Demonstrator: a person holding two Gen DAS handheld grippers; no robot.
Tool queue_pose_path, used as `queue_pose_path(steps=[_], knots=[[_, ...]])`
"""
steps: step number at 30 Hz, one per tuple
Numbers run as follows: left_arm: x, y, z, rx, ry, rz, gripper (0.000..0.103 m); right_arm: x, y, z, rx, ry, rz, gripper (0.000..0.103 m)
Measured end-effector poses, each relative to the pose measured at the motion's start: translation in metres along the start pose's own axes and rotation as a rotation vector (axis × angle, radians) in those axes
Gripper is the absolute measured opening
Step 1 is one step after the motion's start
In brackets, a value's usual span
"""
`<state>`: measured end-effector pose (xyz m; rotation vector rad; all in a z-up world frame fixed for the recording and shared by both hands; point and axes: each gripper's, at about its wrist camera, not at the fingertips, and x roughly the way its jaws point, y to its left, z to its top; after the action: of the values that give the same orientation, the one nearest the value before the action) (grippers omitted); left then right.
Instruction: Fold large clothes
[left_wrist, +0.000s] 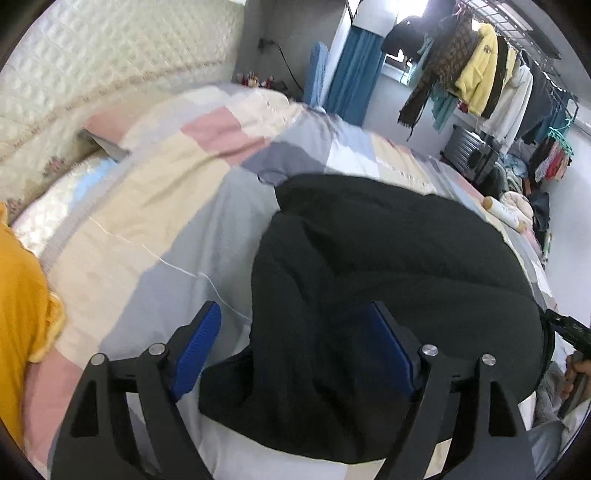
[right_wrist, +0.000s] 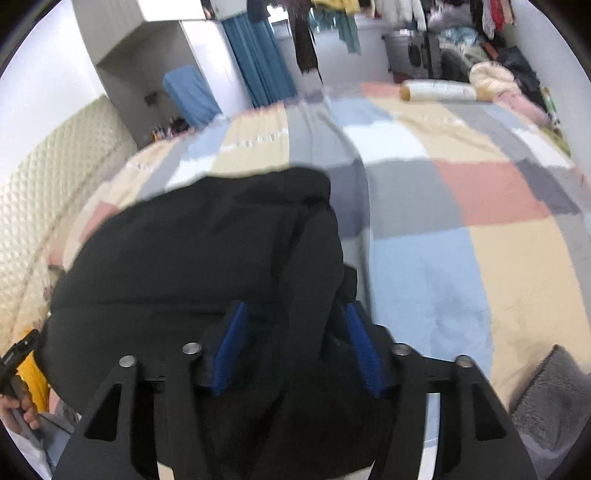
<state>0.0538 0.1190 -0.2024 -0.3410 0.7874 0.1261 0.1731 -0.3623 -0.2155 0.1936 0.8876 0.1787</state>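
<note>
Black garment (left_wrist: 369, 295) bunched on checked bedspread (right_wrist: 461, 221); left gripper (left_wrist: 295, 350) & right gripper (right_wrist: 295, 350) both released, nothing pinched. Regrip near edges, pull flat evenly.

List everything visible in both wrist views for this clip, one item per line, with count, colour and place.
garment: one, black, bunched on the bed under both grippers
bedcover: one, patchwork of pink, cream, grey and blue, spread over the bed
headboard: one, cream, quilted, at the bed's head
roll: one, white with tan ends, far edge of the bed
hanging clothes: several, yellow, white, brown, dark, on a rail by the far wall
curtain: one, blue, beside the window
yellow cloth: one, left edge of the left wrist view
grey fleece: one, near right corner of the bed
left gripper: black with blue pads, open, over the garment's edge
right gripper: black with blue pads, open, garment between its fingers
</note>
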Motion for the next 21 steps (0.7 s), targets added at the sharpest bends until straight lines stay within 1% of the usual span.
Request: queue_pose_path(steps=[2, 3, 4, 5, 6, 8, 9, 11, 13, 14, 15, 16, 17, 19, 21], knots=[[-0.013, -0.006, 0.005, 0.005, -0.015, -0.010, 0.081, -0.019, 0.006, 0.006, -0.007, -0.037, 0.006, 0.056], [-0.020, -0.010, 0.008, 0.013, -0.024, -0.007, 0.081, -0.032, 0.009, 0.010, -0.009, -0.062, 0.007, 0.060], [-0.030, -0.016, 0.012, 0.027, -0.040, -0.003, 0.081, -0.042, 0.012, 0.013, -0.012, -0.086, 0.006, 0.069], [-0.039, -0.021, 0.015, 0.037, -0.057, -0.003, 0.082, -0.057, 0.017, 0.017, -0.019, -0.123, 0.004, 0.073], [-0.048, -0.026, 0.018, 0.042, -0.076, -0.012, 0.083, -0.068, 0.020, 0.019, -0.023, -0.151, 0.006, 0.080], [-0.070, -0.037, 0.025, 0.047, -0.115, -0.043, 0.090, -0.096, 0.030, 0.025, -0.035, -0.211, 0.021, 0.082], [-0.082, -0.042, 0.028, 0.052, -0.136, -0.058, 0.092, -0.110, 0.036, 0.028, -0.040, -0.236, 0.032, 0.083], [-0.103, -0.052, 0.033, 0.063, -0.175, -0.084, 0.098, -0.133, 0.046, 0.032, -0.054, -0.285, 0.056, 0.086], [-0.126, -0.063, 0.037, 0.075, -0.209, -0.091, 0.100, -0.157, 0.058, 0.034, -0.076, -0.336, 0.073, 0.093], [-0.134, -0.067, 0.038, 0.082, -0.219, -0.096, 0.100, -0.169, 0.063, 0.034, -0.085, -0.363, 0.082, 0.094], [-0.146, -0.074, 0.039, 0.093, -0.236, -0.107, 0.100, -0.186, 0.071, 0.032, -0.089, -0.402, 0.103, 0.097], [-0.160, -0.081, 0.040, 0.107, -0.255, -0.119, 0.101, -0.197, 0.076, 0.031, -0.095, -0.429, 0.125, 0.103], [-0.170, -0.085, 0.041, 0.117, -0.271, -0.130, 0.102, -0.213, 0.083, 0.028, -0.110, -0.469, 0.144, 0.103], [-0.197, -0.096, 0.043, 0.130, -0.319, -0.147, 0.103, -0.233, 0.095, 0.024, -0.132, -0.517, 0.156, 0.103], [-0.215, -0.102, 0.043, 0.132, -0.350, -0.154, 0.103, -0.251, 0.106, 0.020, -0.147, -0.540, 0.186, 0.103]])
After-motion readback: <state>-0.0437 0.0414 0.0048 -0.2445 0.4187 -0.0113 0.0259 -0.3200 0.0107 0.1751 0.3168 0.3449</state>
